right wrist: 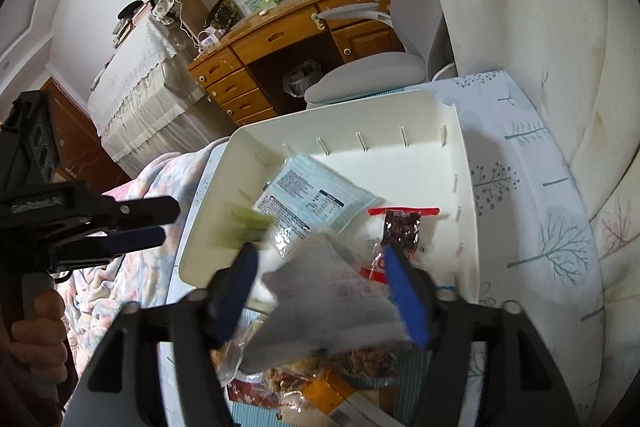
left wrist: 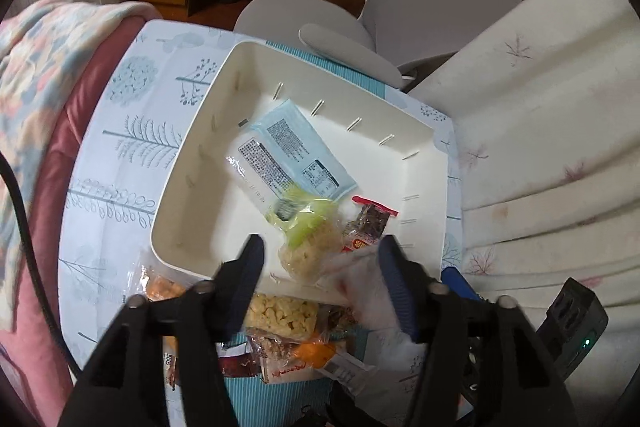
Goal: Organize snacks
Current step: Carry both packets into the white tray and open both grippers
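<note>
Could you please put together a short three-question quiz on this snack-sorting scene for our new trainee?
1. True or false: the white bin already holds the light blue packet.
2. Which end of the dark snack pack carries the red strip: far or near?
3. Where do the unsorted snacks lie: A) inside the bin, B) on the table in front of the bin, C) on the chair?

Key: 1 true; 2 far; 3 B.

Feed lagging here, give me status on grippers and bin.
Left gripper open, empty, over white bin. Right gripper open, blurred white packet between its fingers. Blue packet binned; snack pile waiting outside.
</note>
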Demonstrator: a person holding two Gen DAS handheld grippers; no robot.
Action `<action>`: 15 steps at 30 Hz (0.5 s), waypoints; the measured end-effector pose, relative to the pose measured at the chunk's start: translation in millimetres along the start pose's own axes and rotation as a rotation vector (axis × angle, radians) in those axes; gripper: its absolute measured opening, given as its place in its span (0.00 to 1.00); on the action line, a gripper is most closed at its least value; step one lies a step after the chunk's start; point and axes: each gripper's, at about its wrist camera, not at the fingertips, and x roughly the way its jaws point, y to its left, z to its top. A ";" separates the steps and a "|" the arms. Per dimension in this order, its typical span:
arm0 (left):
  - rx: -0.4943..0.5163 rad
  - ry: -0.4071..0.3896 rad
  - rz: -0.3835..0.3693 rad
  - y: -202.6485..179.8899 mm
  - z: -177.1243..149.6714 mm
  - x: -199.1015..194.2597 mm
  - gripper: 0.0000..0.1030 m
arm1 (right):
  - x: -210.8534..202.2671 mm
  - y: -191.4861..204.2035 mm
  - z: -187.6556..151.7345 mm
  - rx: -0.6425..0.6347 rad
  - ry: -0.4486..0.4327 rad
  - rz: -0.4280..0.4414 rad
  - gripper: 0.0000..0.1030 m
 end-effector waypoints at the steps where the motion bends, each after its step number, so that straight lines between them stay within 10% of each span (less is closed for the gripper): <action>1: 0.013 -0.005 0.005 -2.5 -1.6 -2.1 0.58 | -2.4 0.3 -0.8 -0.001 -0.003 0.002 0.76; 15: -0.034 -0.118 0.041 -14.9 -72.6 -58.1 0.58 | -55.9 5.2 -17.0 -0.083 -0.007 0.089 0.76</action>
